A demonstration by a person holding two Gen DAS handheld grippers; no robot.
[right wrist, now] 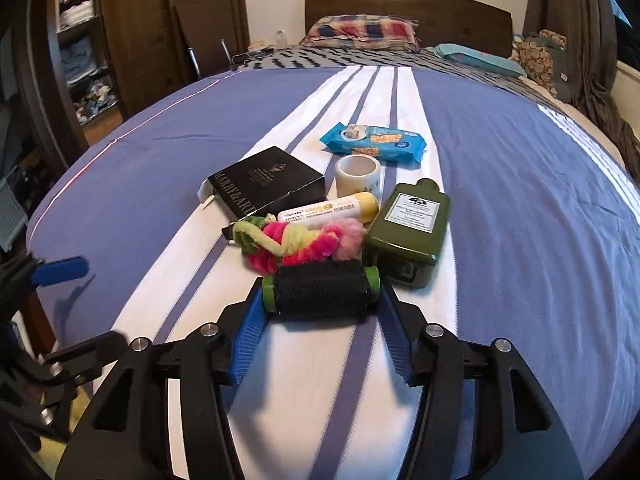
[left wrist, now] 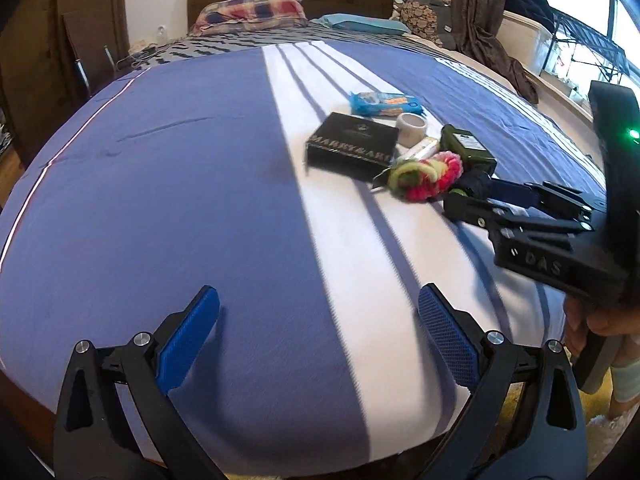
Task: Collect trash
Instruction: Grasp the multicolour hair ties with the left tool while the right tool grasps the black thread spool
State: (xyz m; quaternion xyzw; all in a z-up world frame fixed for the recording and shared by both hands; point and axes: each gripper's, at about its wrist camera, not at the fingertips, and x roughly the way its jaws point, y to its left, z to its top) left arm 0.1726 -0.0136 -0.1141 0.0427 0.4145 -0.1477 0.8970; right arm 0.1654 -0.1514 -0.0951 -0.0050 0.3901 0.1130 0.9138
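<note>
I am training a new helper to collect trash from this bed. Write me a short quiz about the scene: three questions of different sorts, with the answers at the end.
1. True or false: the left claw holds an item.
2. What sits between the fingers of the right claw? A) green bottle B) black spool with green ends C) tape roll
3. Which item in the pile lies nearest the plaid pillow?

Key: 1. False; it is open and empty. 2. B. 3. The blue wipes pack.
</note>
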